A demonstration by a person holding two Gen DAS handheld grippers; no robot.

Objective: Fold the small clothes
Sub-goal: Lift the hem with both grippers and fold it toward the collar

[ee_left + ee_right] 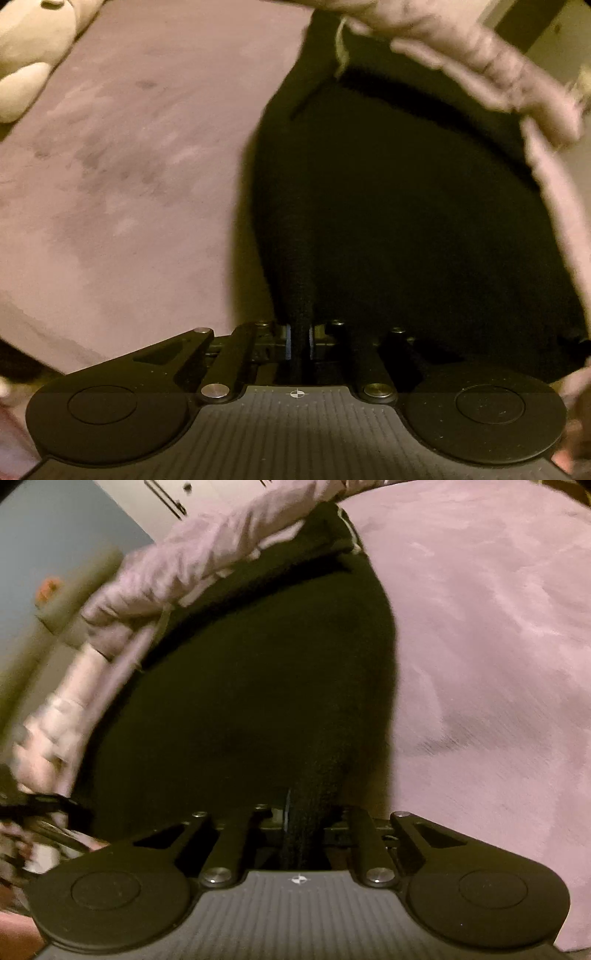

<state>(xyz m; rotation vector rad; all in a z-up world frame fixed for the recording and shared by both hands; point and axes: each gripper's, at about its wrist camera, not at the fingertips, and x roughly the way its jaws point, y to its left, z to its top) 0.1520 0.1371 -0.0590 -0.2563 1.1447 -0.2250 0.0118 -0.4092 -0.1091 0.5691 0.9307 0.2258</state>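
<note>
We have the black garment (388, 221) pinched in both the left tool (299, 341) and right tool (304, 823); next we fold it toward twelve o'clock over the pink bed (129, 166).

We see a mauve plush surface (110, 166) under dim, warm light. A pale wall (55, 535) rises beyond.
</note>
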